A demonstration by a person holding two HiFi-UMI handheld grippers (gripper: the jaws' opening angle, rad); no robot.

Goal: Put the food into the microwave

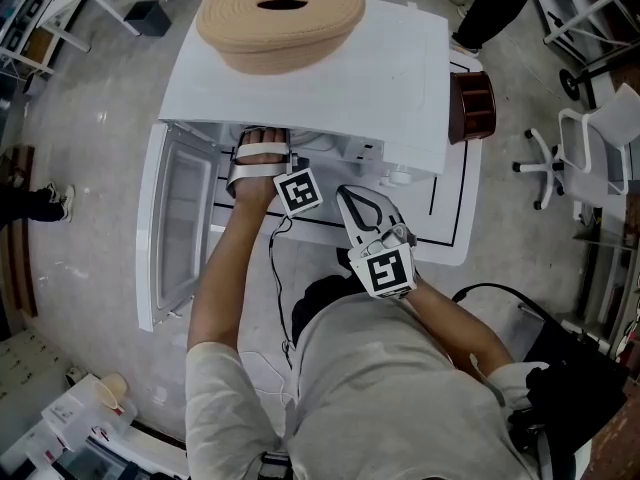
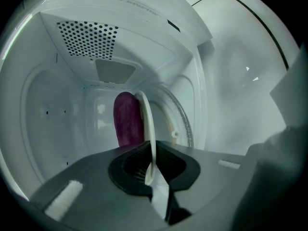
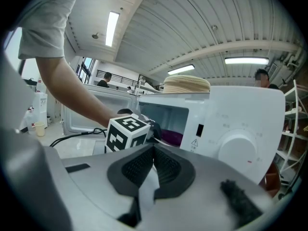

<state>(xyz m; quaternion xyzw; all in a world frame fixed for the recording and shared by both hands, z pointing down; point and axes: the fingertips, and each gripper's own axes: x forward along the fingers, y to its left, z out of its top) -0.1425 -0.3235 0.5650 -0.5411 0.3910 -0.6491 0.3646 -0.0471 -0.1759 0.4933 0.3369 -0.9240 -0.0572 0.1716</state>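
Note:
The white microwave [image 1: 400, 88] stands with its door [image 1: 180, 223] swung open to the left. My left gripper [image 2: 151, 170] reaches into the cavity, shut on the rim of a white plate [image 2: 146, 124] that carries a dark purple piece of food [image 2: 127, 119]. The glass turntable [image 2: 182, 121] lies just beyond the plate. In the head view only the hand and marker cube [image 1: 298, 190] show at the opening. My right gripper [image 1: 352, 200] hangs shut and empty in front of the microwave, near its control dial [image 3: 238, 150]; the purple food [image 3: 172, 138] shows past the cube [image 3: 126, 132].
A woven straw basket [image 1: 280, 13] rests on top of the microwave. A brown container [image 1: 472, 105] stands to its right on the white table [image 1: 452, 223]. An office chair [image 1: 590, 153] and a person's legs [image 1: 500, 3] are at the right. A cable [image 1: 275, 268] trails from the left gripper.

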